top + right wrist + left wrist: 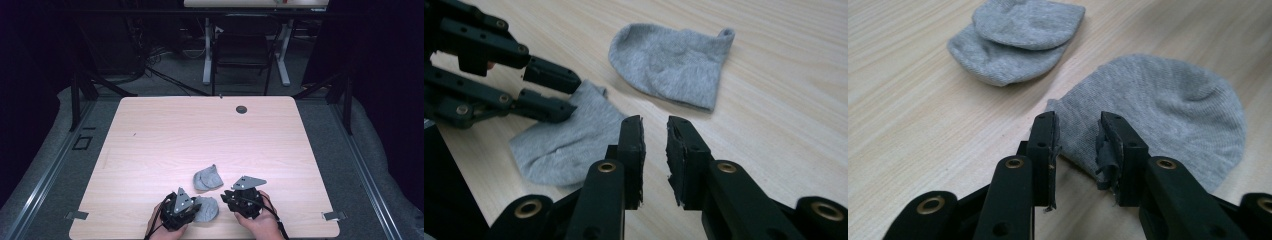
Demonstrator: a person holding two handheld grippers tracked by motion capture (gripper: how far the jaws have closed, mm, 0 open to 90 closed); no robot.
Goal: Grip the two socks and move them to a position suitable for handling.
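Left gripper (1075, 145) sits low at the near edge of the table (165, 130), its jaws partly apart and straddling the corner of the nearer grey sock (1158, 115); a gap shows between each pad and the fabric, so nothing is pinched. In the right gripper view the same left gripper (561, 95) comes in from the left, its two black jaw tips over the edge of that sock (569, 140), one above and one on the cloth. Right gripper (655, 150) has its jaws narrowly apart with only bare wood between them, and it holds nothing. From the high view, the left gripper (192, 210) lies just beside the nearer sock (207, 209), and the right gripper (225, 196) sits on the sock's other side, each held in a hand at the bottom edge. Farther out on the table lies a second grey sock (208, 178), folded over on itself, near the first but apart from it. Toward the far edge a small dark round hole (241, 109) is set into the tabletop.
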